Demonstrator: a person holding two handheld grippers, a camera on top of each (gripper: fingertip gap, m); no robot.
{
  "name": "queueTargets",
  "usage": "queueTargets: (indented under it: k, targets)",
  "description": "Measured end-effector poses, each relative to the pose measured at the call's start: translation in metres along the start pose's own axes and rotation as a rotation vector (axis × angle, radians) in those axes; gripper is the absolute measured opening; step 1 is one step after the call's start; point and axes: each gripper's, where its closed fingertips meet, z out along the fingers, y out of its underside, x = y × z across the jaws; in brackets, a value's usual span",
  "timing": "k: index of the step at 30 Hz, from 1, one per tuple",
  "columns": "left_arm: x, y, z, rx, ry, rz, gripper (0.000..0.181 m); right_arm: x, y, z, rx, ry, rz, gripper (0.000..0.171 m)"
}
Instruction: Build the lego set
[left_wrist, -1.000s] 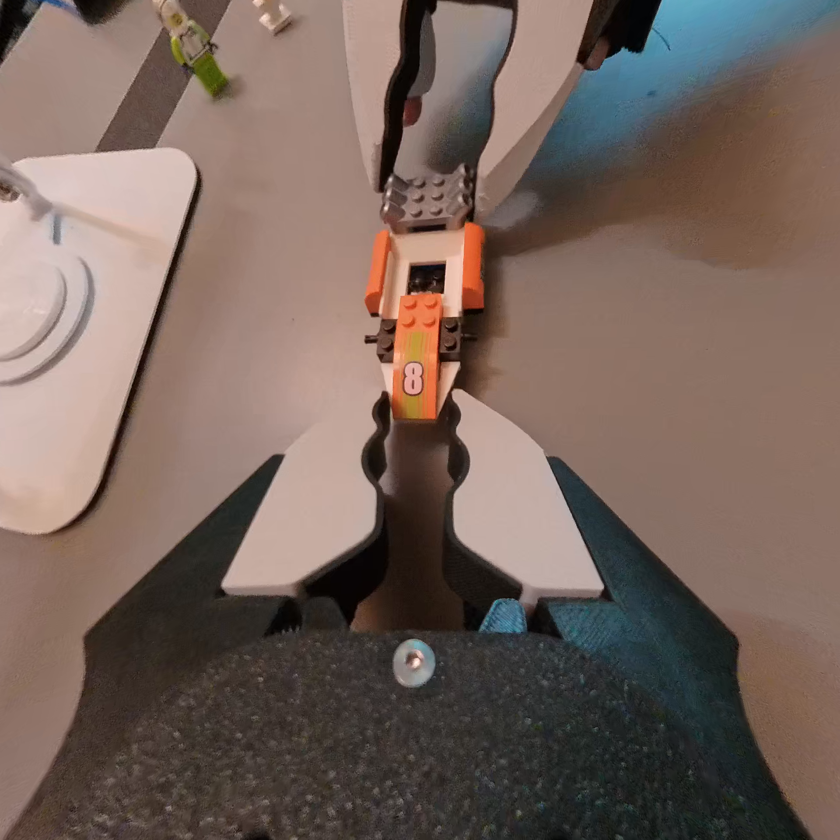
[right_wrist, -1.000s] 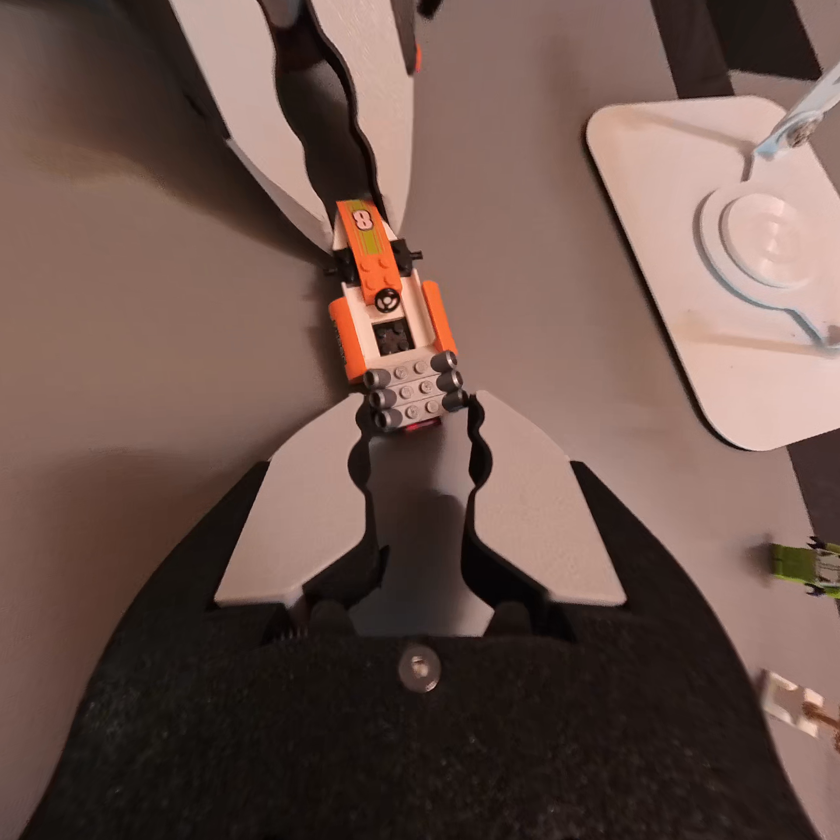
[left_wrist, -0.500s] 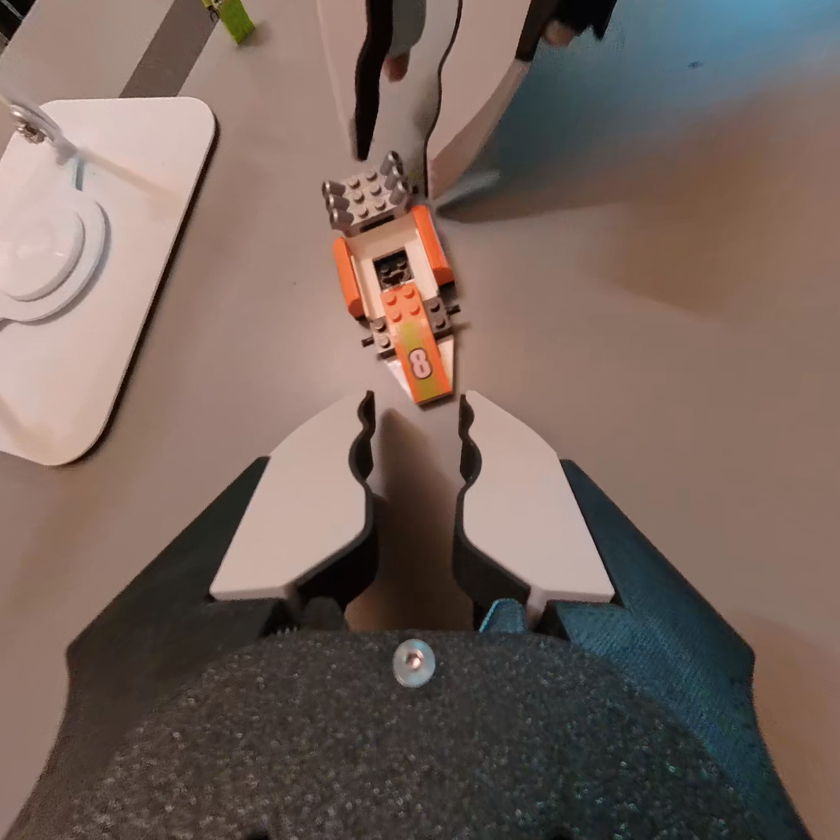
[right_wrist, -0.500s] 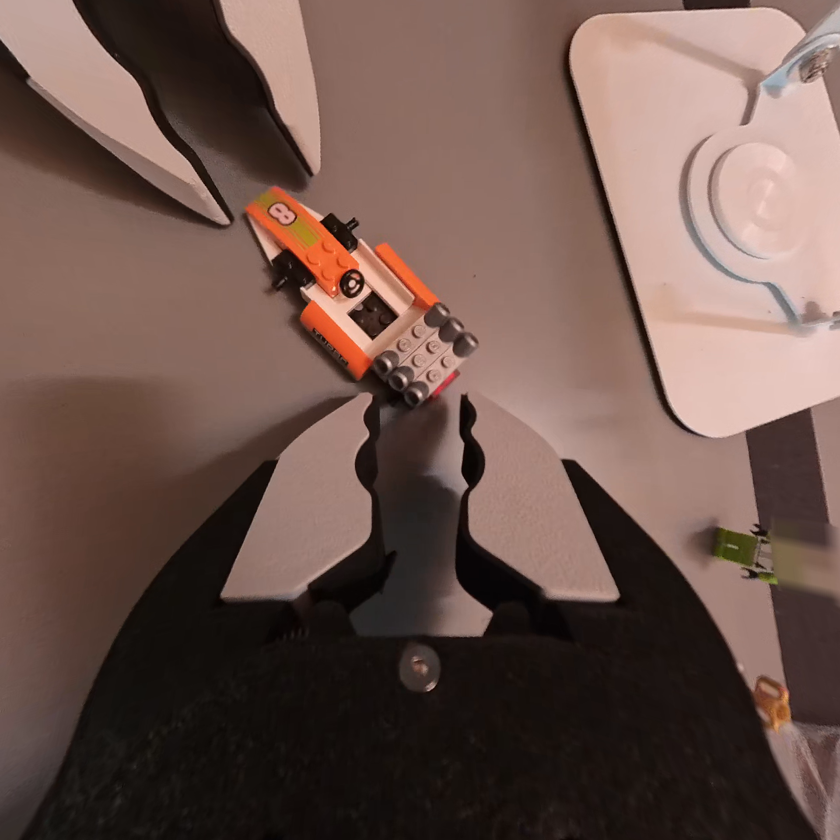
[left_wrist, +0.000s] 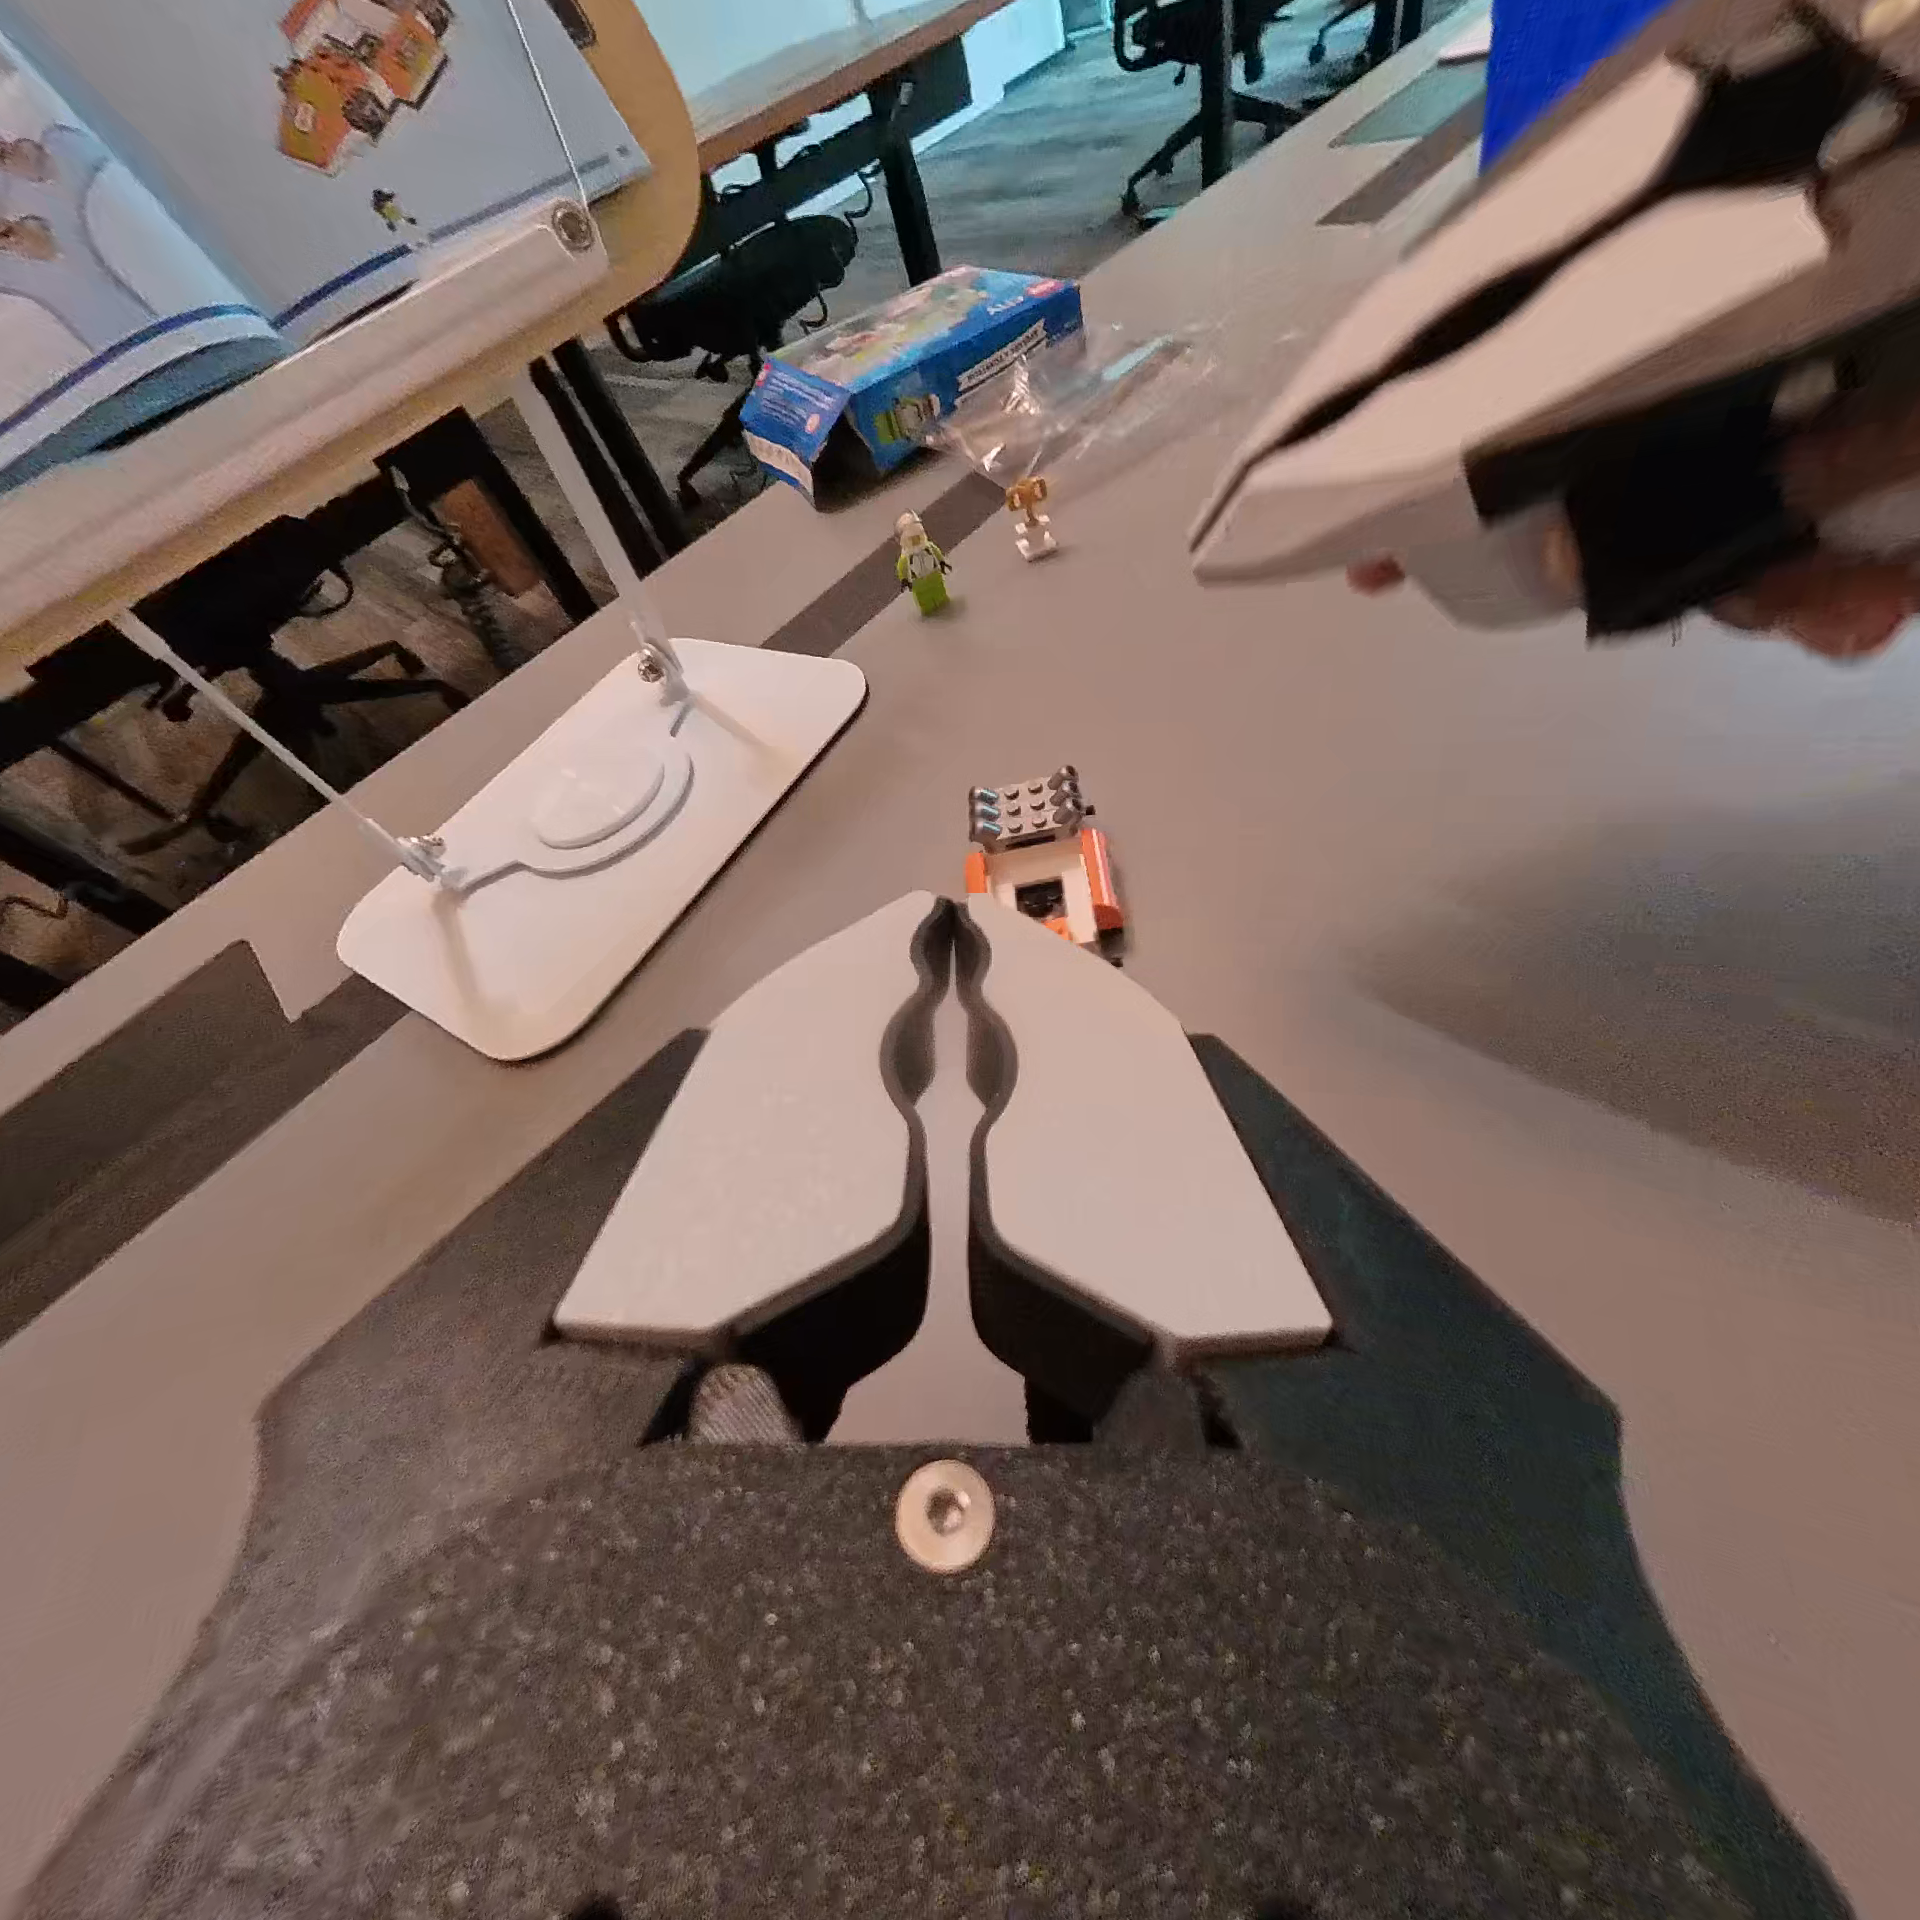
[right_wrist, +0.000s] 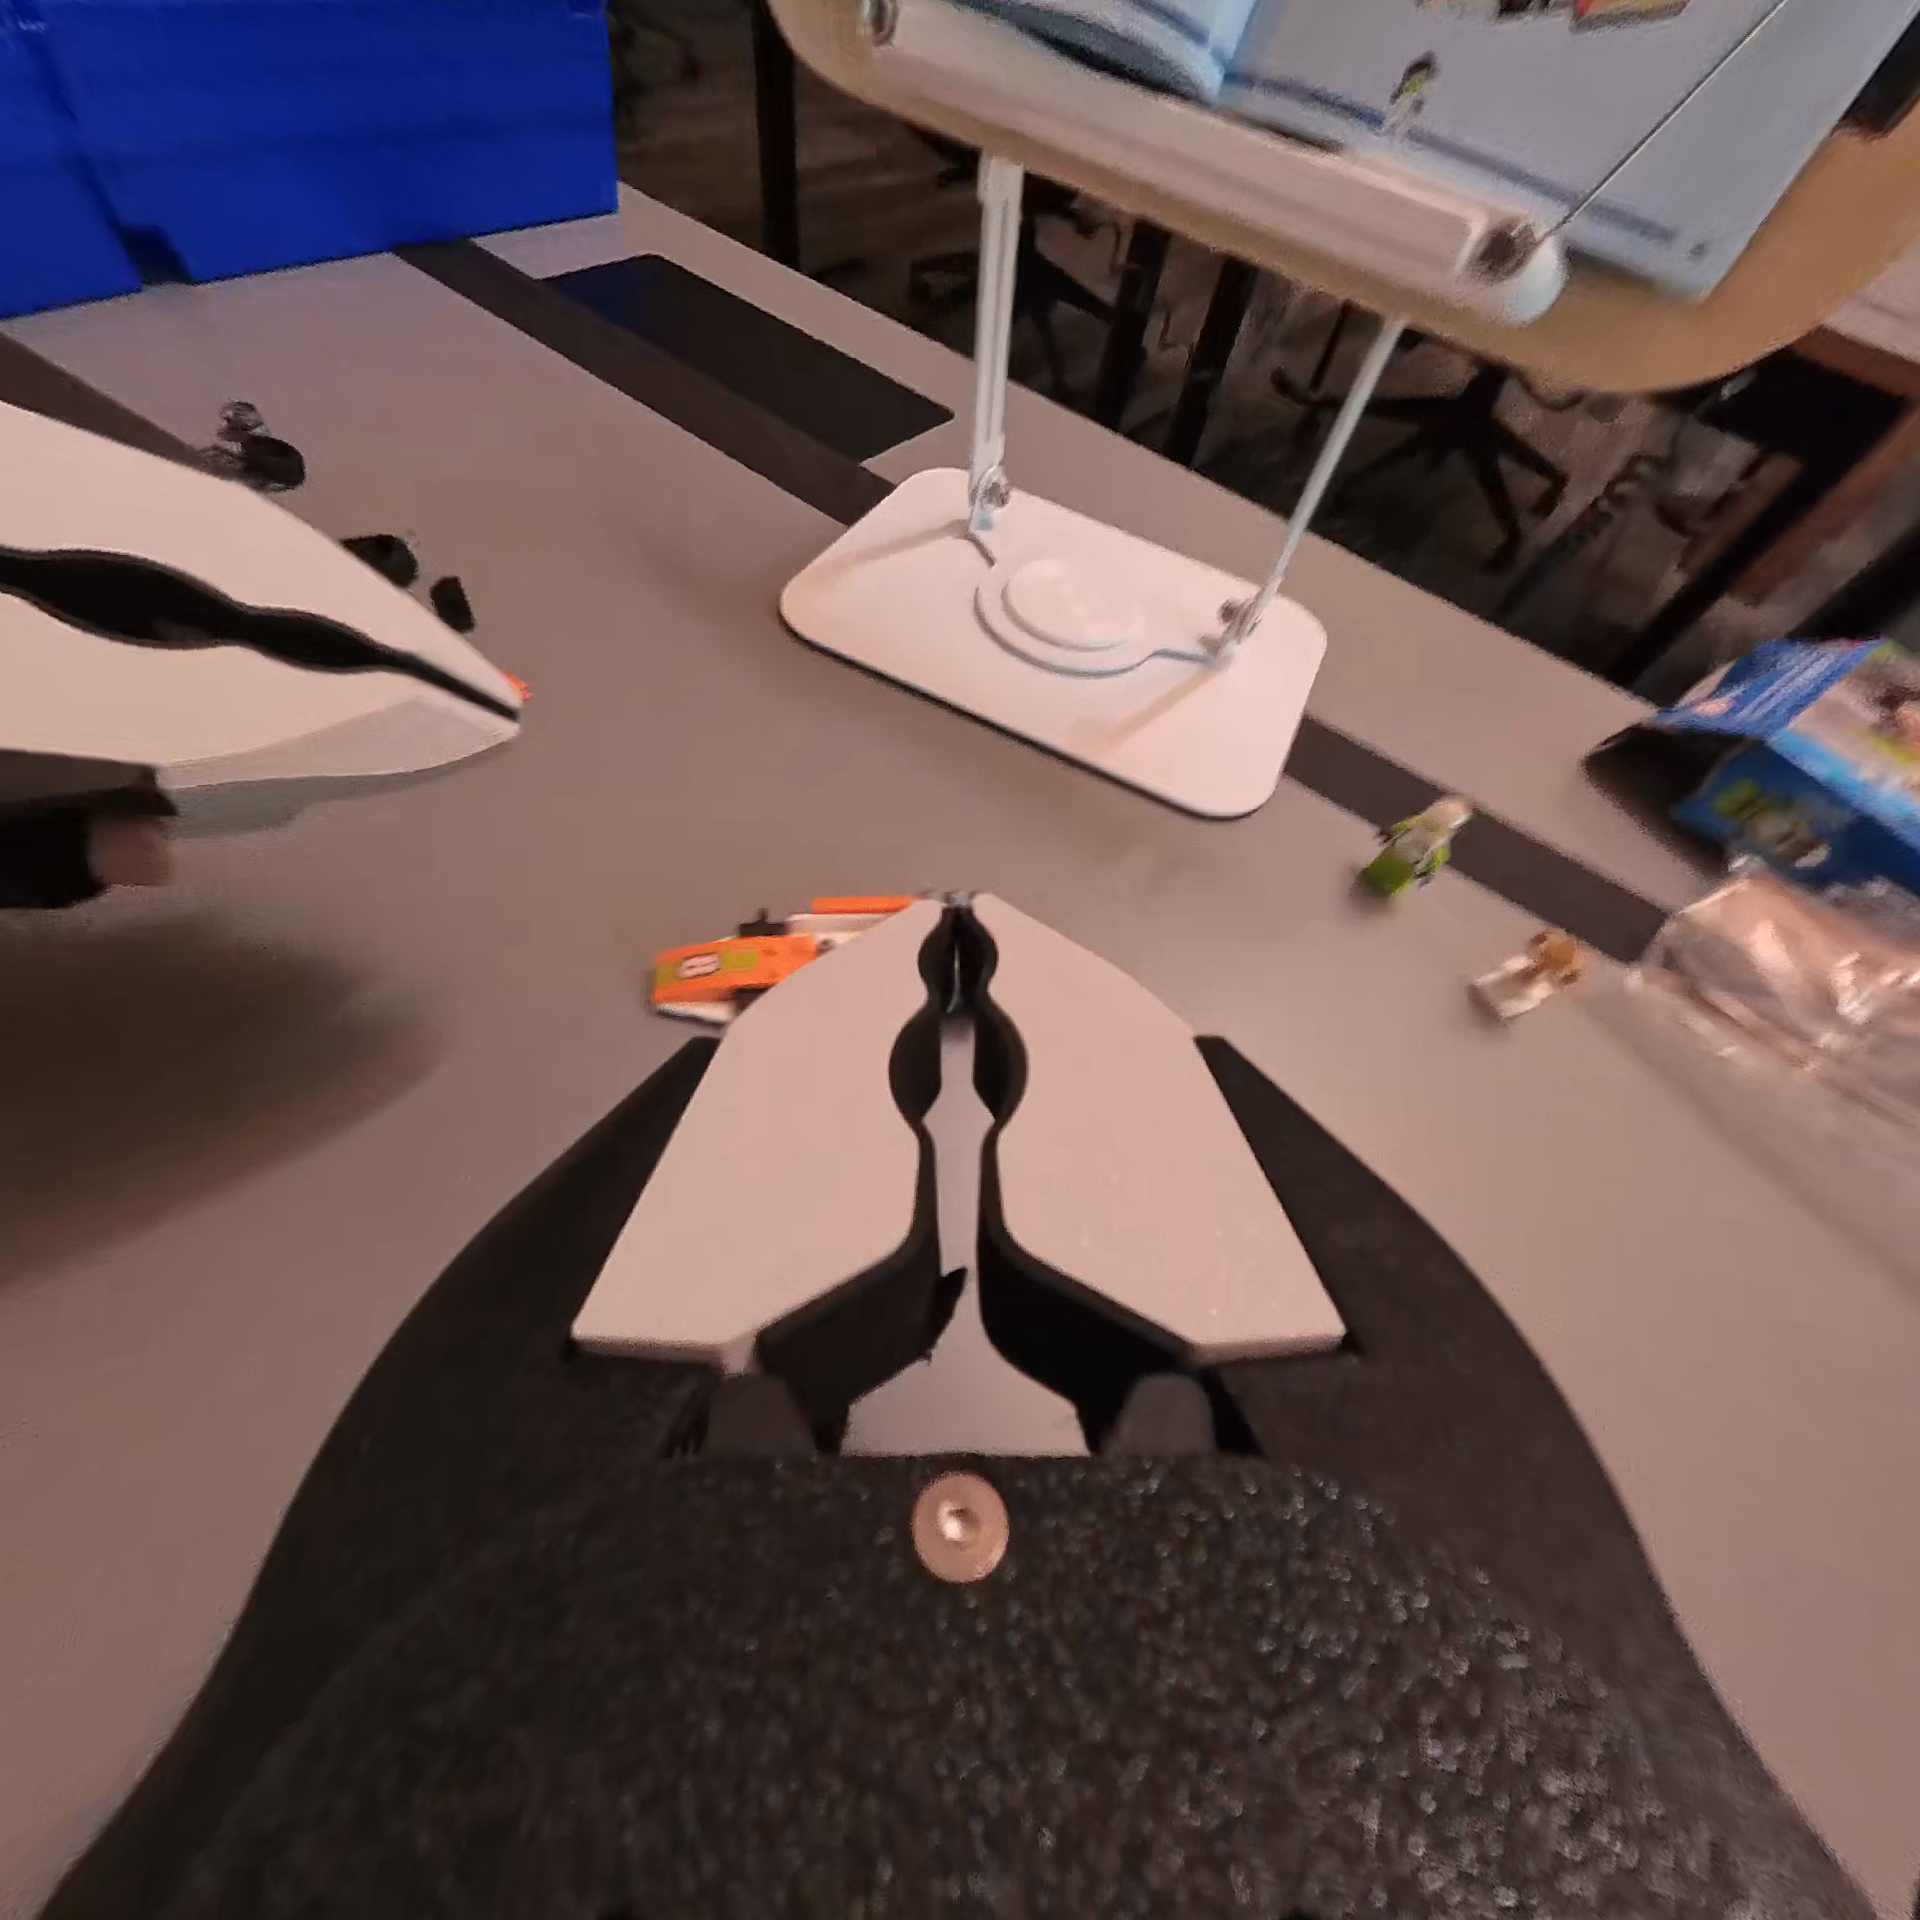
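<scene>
The lego car (left_wrist: 1044, 868) sits flat on the grey table (left_wrist: 1455, 935) at frame centre, half hidden behind the left gripper (left_wrist: 951, 914), nobody holding it; prob. parked there as a stable base for adding parts. Both tools are lifted clear w/ fingers pressed together, nothing between them; the right gripper (right_wrist: 958, 906) likewise empty. Minifig (left_wrist: 923, 566) and a small trophy piece (left_wrist: 1031, 517) stand upper centre, well apart, likely next to fit. Booklet stand (left_wrist: 582, 831) at left keeps instructions in sight; box (left_wrist: 914, 374) and plastic bag (left_wrist: 1081, 400) pushed to the far edge.
</scene>
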Motion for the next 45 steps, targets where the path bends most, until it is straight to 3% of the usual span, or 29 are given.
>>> queueTargets:
  k: [6, 15, 31, 45]
  targets:
    - [0.013, 0.021, -0.006, -0.061, -0.093, -0.138, 0.0, -0.029, 0.035, 0.002, -0.083, 0.032, 0.119, 0.0]
    - [0.025, 0.053, -0.008, -0.16, -0.127, -0.302, 0.0, -0.038, 0.078, -0.001, -0.171, 0.091, 0.164, 0.0]
    - [0.011, 0.073, -0.009, -0.203, -0.144, -0.324, 0.0, -0.04, 0.079, 0.005, -0.134, 0.167, 0.127, 0.0]
    - [0.011, 0.067, 0.0, -0.184, -0.132, -0.28, 0.0, -0.043, 0.077, 0.006, -0.124, 0.149, 0.12, 0.0]
